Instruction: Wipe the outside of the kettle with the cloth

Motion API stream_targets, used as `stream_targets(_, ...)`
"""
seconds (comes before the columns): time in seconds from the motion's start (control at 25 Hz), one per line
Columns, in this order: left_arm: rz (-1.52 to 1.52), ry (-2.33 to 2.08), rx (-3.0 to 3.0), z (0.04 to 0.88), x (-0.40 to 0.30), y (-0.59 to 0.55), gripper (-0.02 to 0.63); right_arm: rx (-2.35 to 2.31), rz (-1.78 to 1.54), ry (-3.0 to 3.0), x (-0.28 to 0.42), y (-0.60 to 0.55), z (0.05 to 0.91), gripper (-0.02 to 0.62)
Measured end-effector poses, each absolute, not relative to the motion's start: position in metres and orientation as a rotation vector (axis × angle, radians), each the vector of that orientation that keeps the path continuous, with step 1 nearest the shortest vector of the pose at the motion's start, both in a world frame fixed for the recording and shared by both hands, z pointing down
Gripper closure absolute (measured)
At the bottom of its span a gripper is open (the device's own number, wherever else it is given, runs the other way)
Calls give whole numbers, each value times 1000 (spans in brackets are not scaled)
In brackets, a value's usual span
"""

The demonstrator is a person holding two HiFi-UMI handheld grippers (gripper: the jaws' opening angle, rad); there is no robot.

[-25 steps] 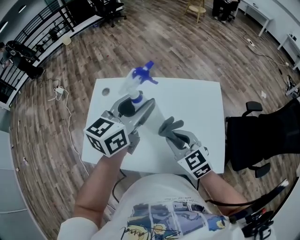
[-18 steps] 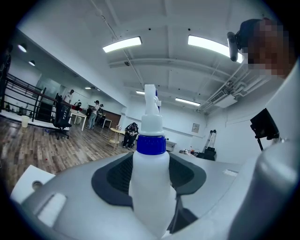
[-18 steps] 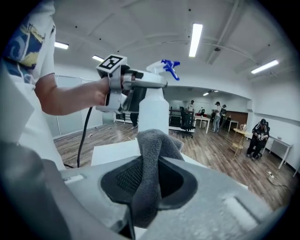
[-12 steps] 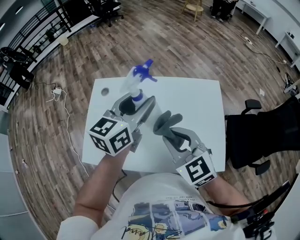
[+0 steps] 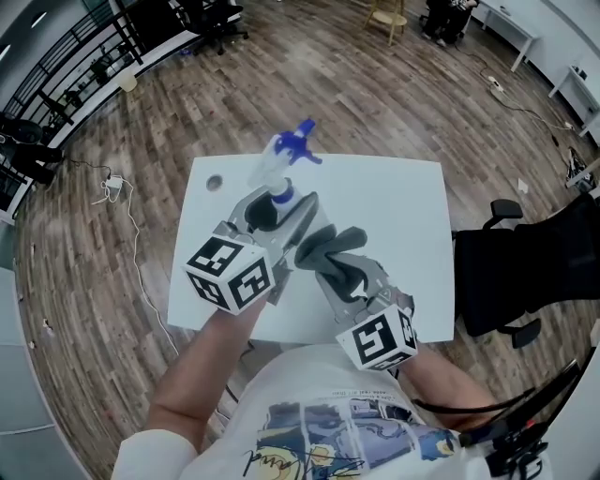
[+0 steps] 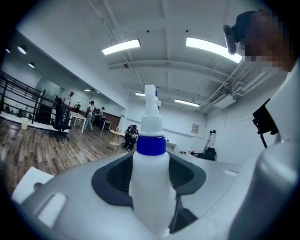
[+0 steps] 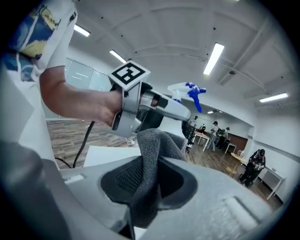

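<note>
Work surface: white rectangular table (image 5: 398, 202), top bare apart from a small dark round mark (image 5: 213, 184) near its far left corner. Both tools are held above the near half of it. Left gripper (image 5: 279, 204): jaws clamped on the white body of a spray bottle (image 6: 150, 187), blue collar and blue trigger head pointing away from the person. Right gripper (image 5: 339, 274): jaws closed on a grey cloth (image 5: 336, 242), which stands up out of the pads in a thick fold. The fold sits just beside the left gripper's right jaw; contact between them cannot be judged from any view. Room: wood-plank floor (image 5: 141, 131) all round the table. Black office chair (image 5: 511, 267) just off the table's right edge. Pale cable with a white adapter (image 5: 116, 184) on the floor to the left. Black railing (image 5: 66, 80) at far left, white desks (image 5: 511, 28) and a wooden chair (image 5: 392, 15) at the far end. Long ceiling light strips (image 6: 121, 46) overhead; several people (image 6: 89, 111) stand in the distance.
</note>
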State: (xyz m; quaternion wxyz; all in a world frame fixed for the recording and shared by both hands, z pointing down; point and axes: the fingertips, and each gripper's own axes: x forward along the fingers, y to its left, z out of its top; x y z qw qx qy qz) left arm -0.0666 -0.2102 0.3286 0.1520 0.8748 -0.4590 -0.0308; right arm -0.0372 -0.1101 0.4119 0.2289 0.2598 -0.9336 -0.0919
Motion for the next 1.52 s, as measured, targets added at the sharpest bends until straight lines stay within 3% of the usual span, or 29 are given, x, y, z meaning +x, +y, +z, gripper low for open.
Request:
stream_targets(0.52,-179,-1335,2515,312,-81,-212,391,739,-99,-2382,-24,-110,502,518)
stream_targets(1.0,-172,-1355,2454,336,-75,-216,391,840,-437,-2373,-49,-103,410,518)
stream_targets(1.52,-272,-1372,2441,317,-89,-204,391,762,-420,-2201,-41,-105,489,518)
